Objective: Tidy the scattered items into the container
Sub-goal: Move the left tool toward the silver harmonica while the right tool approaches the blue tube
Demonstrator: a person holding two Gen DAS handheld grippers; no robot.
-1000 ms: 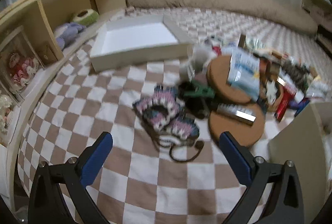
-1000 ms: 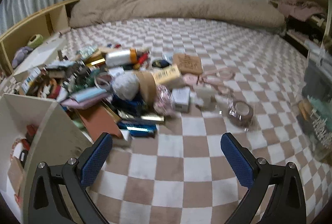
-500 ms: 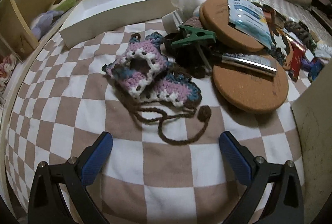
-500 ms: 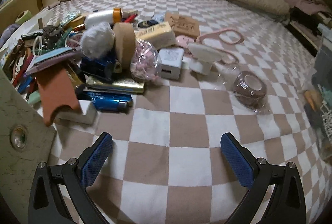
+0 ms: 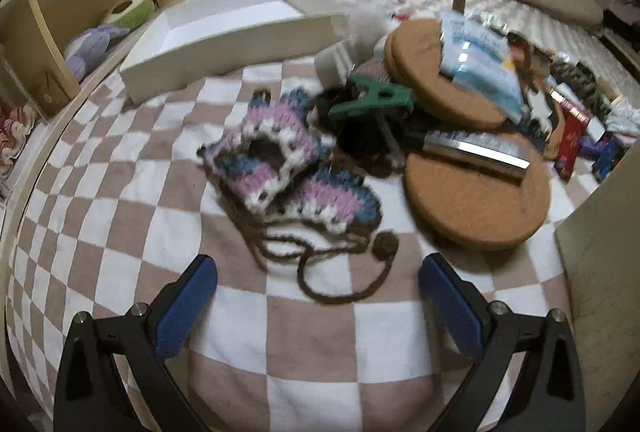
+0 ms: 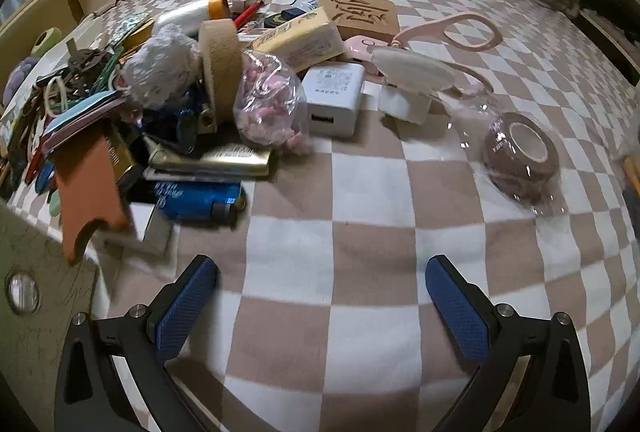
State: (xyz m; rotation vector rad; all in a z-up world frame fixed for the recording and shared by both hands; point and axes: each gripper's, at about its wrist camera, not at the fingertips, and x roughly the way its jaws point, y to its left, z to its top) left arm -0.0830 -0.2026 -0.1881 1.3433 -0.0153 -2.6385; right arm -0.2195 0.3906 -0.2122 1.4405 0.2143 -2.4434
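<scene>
Checkered bedding (image 5: 120, 191) carries the clutter, with the white tray (image 5: 224, 31) at eleven o'clock in the left view, nothing visible inside it. Over the last second both grippers have dropped low toward the heap. The left gripper (image 5: 318, 292), jaws released, now frames the crocheted pouch (image 5: 280, 167) at twelve o'clock, its cord just ahead. The right gripper (image 6: 320, 292), jaws equally released, faces bare bedding, tape roll (image 6: 520, 155) at two o'clock. Likely the pouch gets picked first.

Knitted booties (image 5: 288, 167) before the tray (image 5: 224, 31), left of cork discs (image 5: 476, 191) beneath a comb (image 5: 476, 151)
</scene>
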